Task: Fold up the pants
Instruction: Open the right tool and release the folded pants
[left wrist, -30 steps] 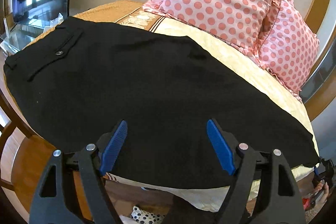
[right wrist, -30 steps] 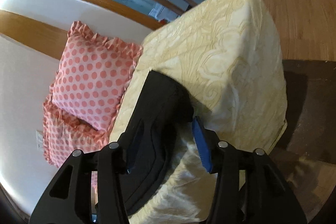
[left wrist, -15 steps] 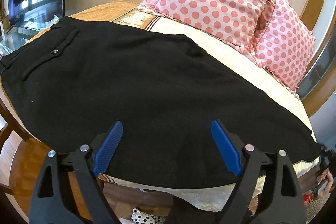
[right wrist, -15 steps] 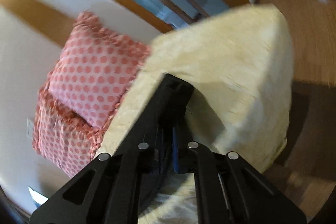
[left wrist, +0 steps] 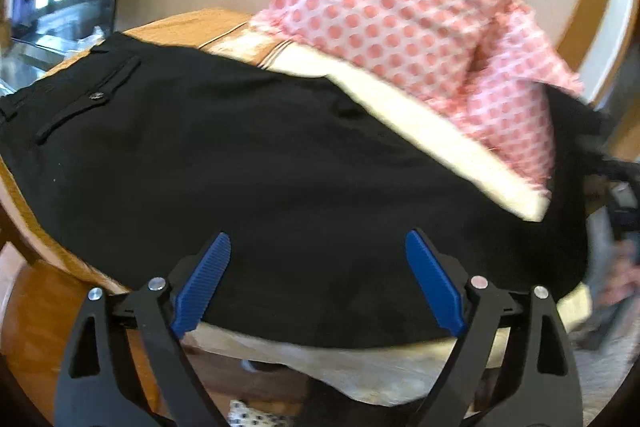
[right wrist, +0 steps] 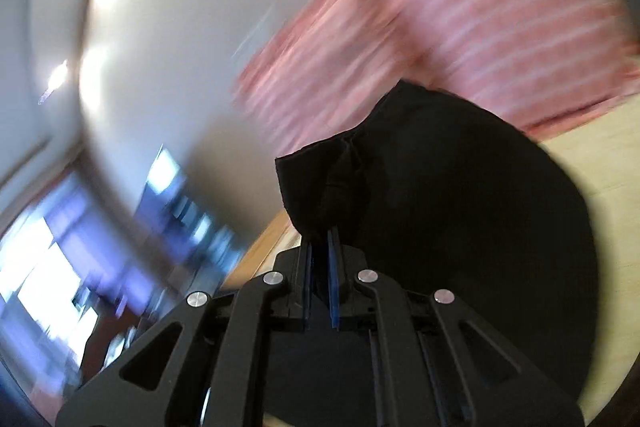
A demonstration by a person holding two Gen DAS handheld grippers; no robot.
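**Inspector A:** Across the bed, black pants lie flat, waistband at its far left. State of the fingers?

**Inspector B:** Left gripper spread wide, empty, over the near edge. Right gripper pinched narrow on the lifted hem.

**Inspector A:** Risks?

**Inspector B:** Thin bite; hem could slip. Unpinned cloth may drag toward the pillows, folding crooked.
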